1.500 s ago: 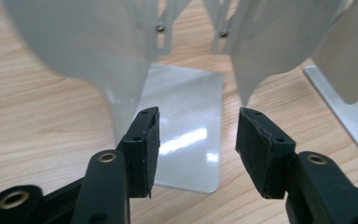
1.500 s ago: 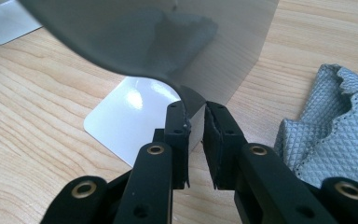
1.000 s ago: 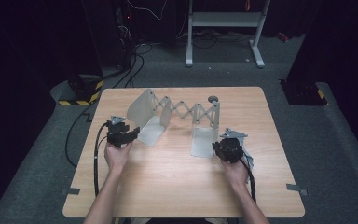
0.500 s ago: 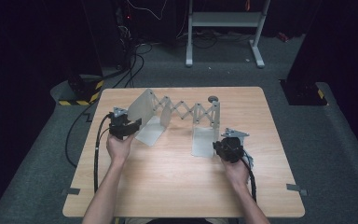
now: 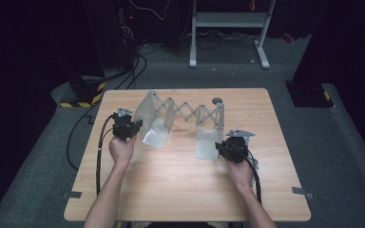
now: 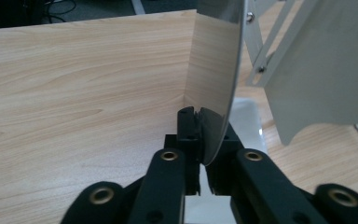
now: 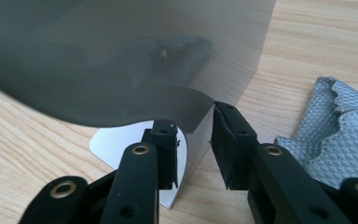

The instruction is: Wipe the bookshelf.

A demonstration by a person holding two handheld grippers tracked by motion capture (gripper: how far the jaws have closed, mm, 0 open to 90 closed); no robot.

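A metal extending rack stands across the far half of the table, with a scissor linkage (image 5: pixel 192 113) joining two bent end plates. My left gripper (image 5: pixel 135 126) is at the left end plate (image 5: pixel 154 114). In the left gripper view that gripper (image 6: pixel 196 114) is shut on the thin edge of the shiny plate (image 6: pixel 216 70). My right gripper (image 5: pixel 218 147) is at the right end plate (image 5: pixel 208 137). In the right gripper view its jaws (image 7: pixel 193 128) stand apart on either side of the plate's lower corner (image 7: pixel 186 112), not pressing it.
A grey textured cloth (image 7: pixel 340 135) lies on the table just right of my right gripper. A small round knob (image 5: pixel 217 100) tops the rack's right end. The wooden table (image 5: pixel 171 190) has bare room in its near half. Cables trail off the left edge.
My left gripper has moved forward to the left plate's edge and closed on it. The right gripper has edged slightly toward the right plate.
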